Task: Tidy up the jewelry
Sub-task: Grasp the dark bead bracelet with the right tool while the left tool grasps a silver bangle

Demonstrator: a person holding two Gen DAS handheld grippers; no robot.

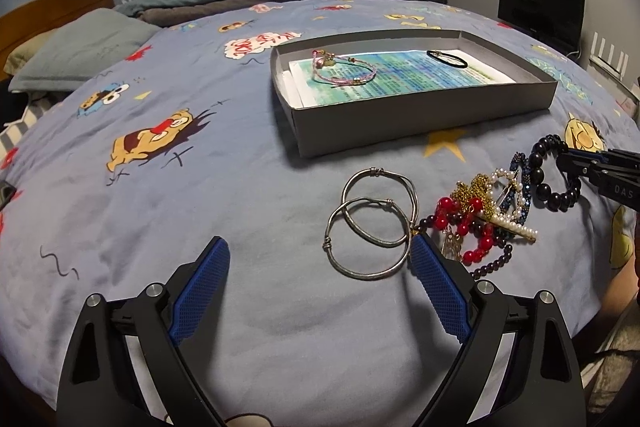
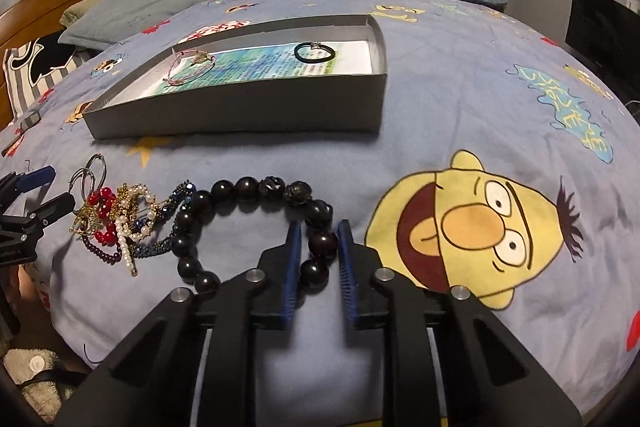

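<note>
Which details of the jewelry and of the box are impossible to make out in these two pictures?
- Printed sheet in the grey box: text too small in both views.
- Jewelry pile: pieces tangled and overlapping; the count is unclear.
- Dark bead bracelet: right gripper hides some beads in the right wrist view.
- Left gripper: its right finger covers the pile's edge.
- Black hair tie: its small charm is too small.

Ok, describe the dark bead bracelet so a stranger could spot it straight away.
On the blue cartoon bedspread, just in front of the grey tray, lies a jewelry pile. The bracelet loops beside it, toward the yellow face: biggest, plain black round beads.
</note>
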